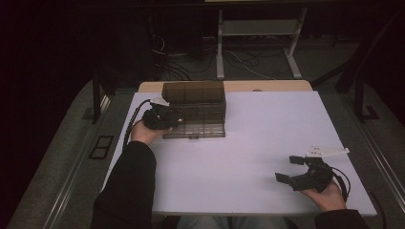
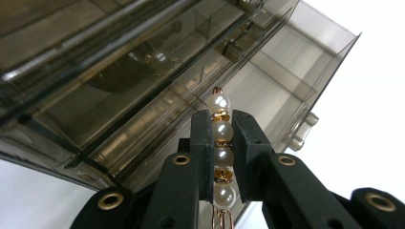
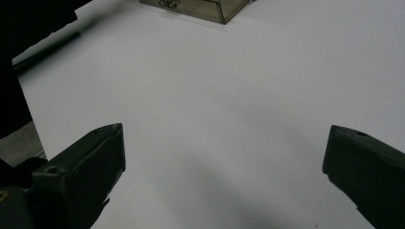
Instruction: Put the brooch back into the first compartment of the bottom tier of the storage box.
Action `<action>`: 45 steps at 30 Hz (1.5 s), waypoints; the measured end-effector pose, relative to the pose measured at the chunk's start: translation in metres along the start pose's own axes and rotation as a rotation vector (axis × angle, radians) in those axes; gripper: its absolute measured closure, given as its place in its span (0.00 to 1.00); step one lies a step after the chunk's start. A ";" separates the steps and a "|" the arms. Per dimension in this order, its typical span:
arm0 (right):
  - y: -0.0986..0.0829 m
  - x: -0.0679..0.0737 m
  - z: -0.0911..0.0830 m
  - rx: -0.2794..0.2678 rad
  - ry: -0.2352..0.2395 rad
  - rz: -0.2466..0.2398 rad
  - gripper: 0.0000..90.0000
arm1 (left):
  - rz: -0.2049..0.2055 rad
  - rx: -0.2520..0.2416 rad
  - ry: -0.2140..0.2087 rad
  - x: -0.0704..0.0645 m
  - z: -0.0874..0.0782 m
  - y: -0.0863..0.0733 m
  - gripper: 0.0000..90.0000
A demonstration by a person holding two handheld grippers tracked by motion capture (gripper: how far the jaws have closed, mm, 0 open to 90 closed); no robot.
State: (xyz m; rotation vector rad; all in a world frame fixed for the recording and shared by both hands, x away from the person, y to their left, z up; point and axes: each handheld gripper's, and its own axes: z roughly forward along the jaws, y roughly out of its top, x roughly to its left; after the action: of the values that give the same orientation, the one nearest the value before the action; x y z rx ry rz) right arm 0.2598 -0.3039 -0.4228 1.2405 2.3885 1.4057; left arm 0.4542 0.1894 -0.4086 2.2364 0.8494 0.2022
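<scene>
A smoky clear plastic organiser box [image 1: 196,110] with its lid raised stands at the back left of the white table [image 1: 248,143]. My left gripper [image 1: 179,120] hovers at the box's left front, over its compartments [image 2: 267,81]. It is shut on a string of white pearl beads with gold spacers [image 2: 221,143], held upright between the two black pads. A thin copper wire loop hangs at the string's bottom end. My right gripper [image 1: 289,169] rests low at the table's front right, jaws wide open and nothing between them. The box's front corner [image 3: 210,9] lies far ahead of it.
The table's near edge runs just in front of both hands. A wooden strip [image 1: 239,86] borders the table's far edge behind the box. Beyond it stand a metal table frame [image 1: 258,43] and loose cables on the floor.
</scene>
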 end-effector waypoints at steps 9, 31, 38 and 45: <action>-0.001 -0.001 0.001 0.001 0.000 -0.003 0.00 | -0.008 0.022 -0.001 0.005 0.008 -0.007 0.88; -0.001 0.000 0.000 -0.002 -0.002 0.004 0.00 | -0.063 0.044 -0.026 0.012 0.019 -0.014 0.87; -0.001 0.000 0.000 -0.003 -0.001 0.005 0.00 | -0.059 0.054 -0.037 0.007 0.022 -0.012 0.85; -0.001 0.000 -0.001 -0.006 0.000 0.006 0.00 | -0.042 0.064 -0.032 0.004 0.019 -0.009 0.81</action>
State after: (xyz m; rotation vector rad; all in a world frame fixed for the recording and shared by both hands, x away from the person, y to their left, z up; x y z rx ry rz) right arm 0.2591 -0.3050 -0.4232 1.2470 2.3813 1.4133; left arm 0.4599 0.1857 -0.4294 2.2724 0.8965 0.1206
